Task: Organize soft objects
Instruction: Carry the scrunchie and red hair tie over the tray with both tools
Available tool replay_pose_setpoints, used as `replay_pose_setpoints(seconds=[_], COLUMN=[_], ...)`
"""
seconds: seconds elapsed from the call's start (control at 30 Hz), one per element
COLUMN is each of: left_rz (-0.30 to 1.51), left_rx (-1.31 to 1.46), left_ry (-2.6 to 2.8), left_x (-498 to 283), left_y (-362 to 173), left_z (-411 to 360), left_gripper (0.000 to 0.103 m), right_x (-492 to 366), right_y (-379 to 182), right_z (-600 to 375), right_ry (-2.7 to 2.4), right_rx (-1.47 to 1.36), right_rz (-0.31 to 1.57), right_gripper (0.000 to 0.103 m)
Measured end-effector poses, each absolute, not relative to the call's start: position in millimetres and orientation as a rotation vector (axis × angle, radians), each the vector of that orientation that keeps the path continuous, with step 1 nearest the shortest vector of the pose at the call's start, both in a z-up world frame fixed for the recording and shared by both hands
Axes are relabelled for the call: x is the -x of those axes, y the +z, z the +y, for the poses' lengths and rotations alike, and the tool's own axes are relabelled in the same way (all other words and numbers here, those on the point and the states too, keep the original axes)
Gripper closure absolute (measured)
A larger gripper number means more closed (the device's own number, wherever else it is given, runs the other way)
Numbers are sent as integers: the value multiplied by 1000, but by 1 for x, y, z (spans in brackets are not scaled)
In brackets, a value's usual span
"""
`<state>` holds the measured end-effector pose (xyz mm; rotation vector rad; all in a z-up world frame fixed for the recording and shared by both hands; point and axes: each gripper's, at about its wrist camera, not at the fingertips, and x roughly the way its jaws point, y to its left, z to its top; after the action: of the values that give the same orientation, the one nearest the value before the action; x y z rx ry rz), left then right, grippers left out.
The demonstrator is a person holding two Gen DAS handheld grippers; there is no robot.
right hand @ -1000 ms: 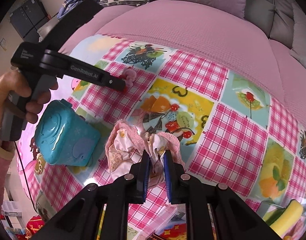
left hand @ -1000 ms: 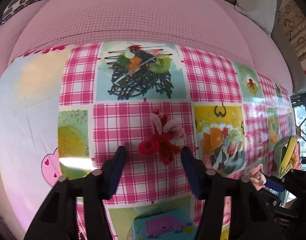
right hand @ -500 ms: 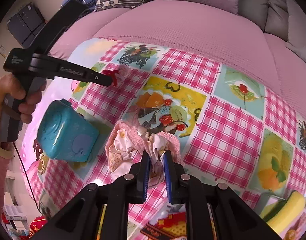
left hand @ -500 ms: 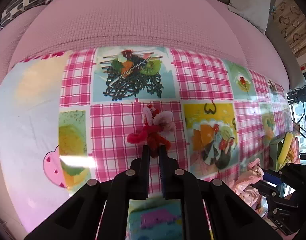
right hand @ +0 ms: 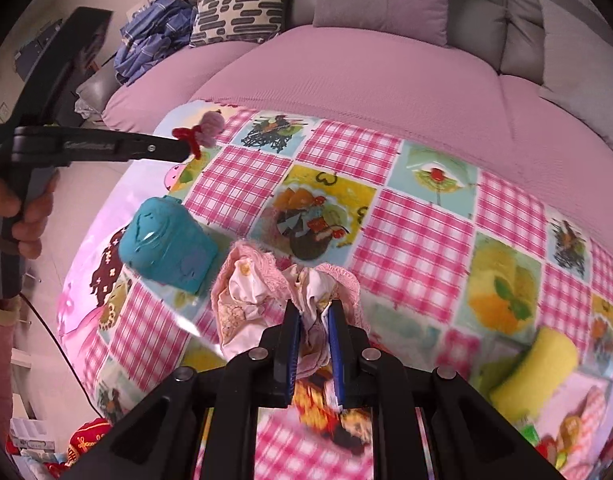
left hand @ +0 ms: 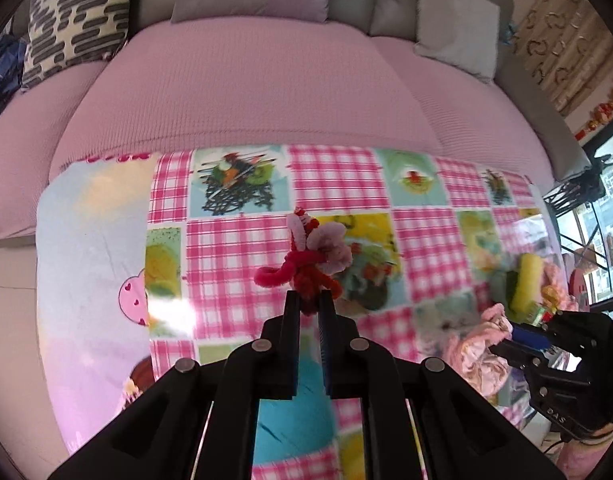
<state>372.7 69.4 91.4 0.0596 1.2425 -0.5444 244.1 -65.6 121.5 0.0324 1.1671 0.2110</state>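
Red and pink pipe-cleaner flower (left hand: 306, 258) was pinched in our left gripper (left hand: 308, 306), lifted clear above the checked tablecloth (left hand: 338, 178). Our right gripper (right hand: 313, 322) was clamped on the bunched pink cloth (right hand: 262, 292), just beside the teal box (right hand: 166, 242) on that tablecloth.

Checked tablecloth (right hand: 406, 240) before pink sofa (left hand: 246, 92) — patterned pillow (right hand: 242, 0).

Red and pale pink fuzzy toy (left hand: 308, 256), pink-and-cream frilly cloth (right hand: 266, 300), teal box (right hand: 166, 248), yellow sponge (right hand: 534, 372), pink gingham tablecloth (right hand: 406, 240) with fruit squares, plain pink sofa (left hand: 246, 80).
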Motion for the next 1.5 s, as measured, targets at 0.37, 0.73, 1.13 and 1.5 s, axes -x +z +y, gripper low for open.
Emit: replay_pose_setpoints(seconds=[0.37, 0.73, 1.13, 1.5], left_rz=[1125, 1092, 1133, 1194], left_rx=[-89, -100, -160, -225], left_ry=[-671, -767, -820, -854], left_x=[-275, -173, -109, -95], left_y=[150, 172, 158, 125], left_z=[20, -40, -117, -188], left_gripper=[94, 94, 94, 94], right_x=[-157, -65, -4, -3], right_y=[161, 163, 146, 106], right_z=[-110, -182, -267, -299], right_ry=[128, -18, -148, -179], right_rx=[-74, -161, -275, -294], right_rz=[1127, 1125, 1141, 1187], right_gripper=[88, 88, 88, 88])
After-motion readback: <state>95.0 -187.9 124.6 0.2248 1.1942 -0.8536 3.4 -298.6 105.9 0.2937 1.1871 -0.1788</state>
